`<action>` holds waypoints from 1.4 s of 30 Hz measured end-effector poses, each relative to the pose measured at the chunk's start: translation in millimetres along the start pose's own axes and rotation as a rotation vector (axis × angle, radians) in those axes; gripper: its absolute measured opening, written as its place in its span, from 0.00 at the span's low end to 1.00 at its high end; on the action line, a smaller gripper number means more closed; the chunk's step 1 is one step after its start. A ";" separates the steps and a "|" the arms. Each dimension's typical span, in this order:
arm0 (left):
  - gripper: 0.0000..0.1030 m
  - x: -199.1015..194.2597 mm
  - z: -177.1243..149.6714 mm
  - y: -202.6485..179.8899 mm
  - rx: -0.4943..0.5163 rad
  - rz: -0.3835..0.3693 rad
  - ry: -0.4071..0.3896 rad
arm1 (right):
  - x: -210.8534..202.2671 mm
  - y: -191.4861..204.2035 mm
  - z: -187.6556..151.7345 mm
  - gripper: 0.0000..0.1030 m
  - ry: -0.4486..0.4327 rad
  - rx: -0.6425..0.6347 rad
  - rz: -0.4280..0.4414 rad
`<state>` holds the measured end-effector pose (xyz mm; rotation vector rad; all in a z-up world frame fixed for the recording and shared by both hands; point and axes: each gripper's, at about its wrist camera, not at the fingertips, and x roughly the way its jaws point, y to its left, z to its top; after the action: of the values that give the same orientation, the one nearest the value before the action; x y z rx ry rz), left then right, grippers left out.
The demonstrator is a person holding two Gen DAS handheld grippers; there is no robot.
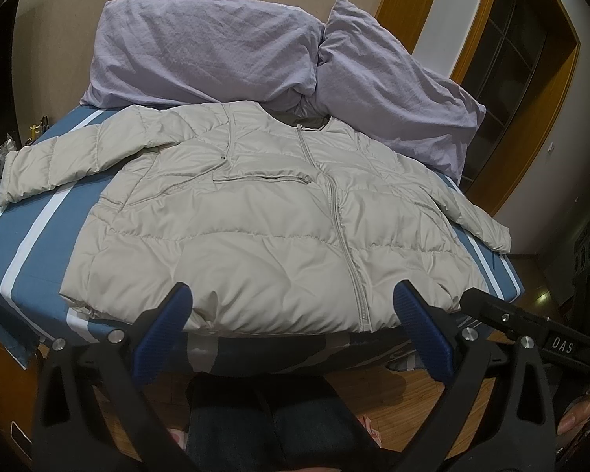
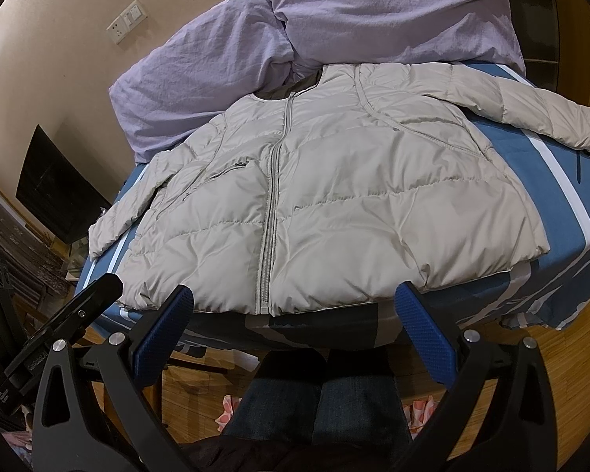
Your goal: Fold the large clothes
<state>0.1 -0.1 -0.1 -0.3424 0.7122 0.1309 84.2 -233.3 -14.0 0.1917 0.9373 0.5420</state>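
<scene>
2 grippers, left gripper (image 1: 291, 306) and right gripper (image 2: 295, 306), hover with fingers spread, holding nothing, just short of the hem of the puffer jacket (image 1: 255, 216) lying flat, zipped, on the bed (image 1: 31, 216). Best to pinch a sleeve cuff first and fold inward.

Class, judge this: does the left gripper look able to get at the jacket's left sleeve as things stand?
Probably yes. The left gripper is open and empty at the hem; the sleeve lies flat on the bed with nothing over it, though it is well off to the side.
</scene>
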 end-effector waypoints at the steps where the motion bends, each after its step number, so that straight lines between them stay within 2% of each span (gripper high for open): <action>1: 0.98 0.0 0.0 0.0 0.000 0.000 0.000 | 0.1 0.0 0.0 0.99 0.000 0.000 0.000; 42: 0.98 1.5 0.5 0.4 0.001 0.006 0.006 | 1.5 -5.3 3.9 0.99 -0.002 0.007 -0.014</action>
<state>1.4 0.5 -0.8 -0.3395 0.7197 0.1353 89.9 -236.8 -14.8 0.1921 0.9383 0.5258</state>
